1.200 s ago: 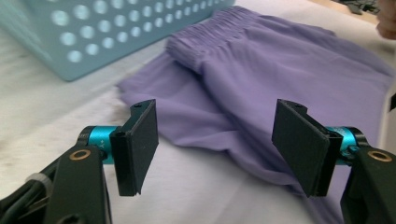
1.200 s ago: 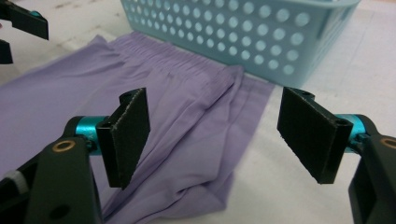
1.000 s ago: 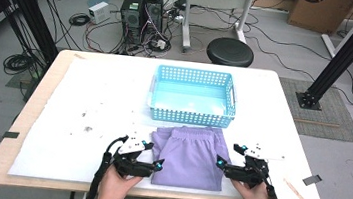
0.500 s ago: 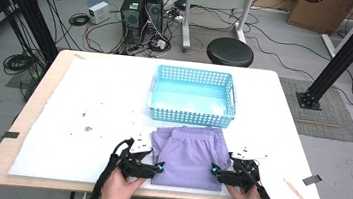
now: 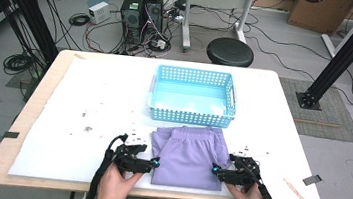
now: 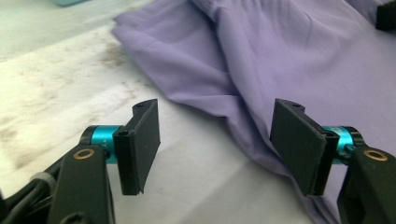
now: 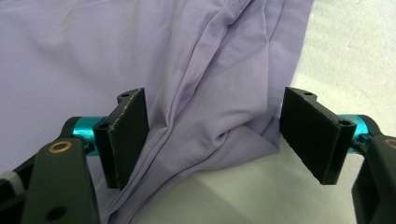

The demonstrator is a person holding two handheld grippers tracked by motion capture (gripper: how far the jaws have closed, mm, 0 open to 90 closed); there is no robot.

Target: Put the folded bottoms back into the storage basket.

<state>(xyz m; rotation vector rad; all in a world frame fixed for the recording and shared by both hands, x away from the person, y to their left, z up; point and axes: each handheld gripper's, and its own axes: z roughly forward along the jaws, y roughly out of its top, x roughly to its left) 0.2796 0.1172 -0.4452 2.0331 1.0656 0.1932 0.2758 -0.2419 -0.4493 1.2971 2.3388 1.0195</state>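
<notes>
At the near edge of the counter [image 5: 89,94], the purple shorts [image 5: 188,156] lie flat just in front of the blue basket [image 5: 192,97]. Left tool [image 5: 156,163] sits at their 9 o'clock side, right tool [image 5: 214,169] at 3 o'clock, both wide open with nothing gripped, the hem corners right between or under the jaws. Fabric looks thin, light and floppy, so it'll sag and bunch once lifted. I'd pinch each bottom corner through all the layers at once, or they'll slide apart.
</notes>
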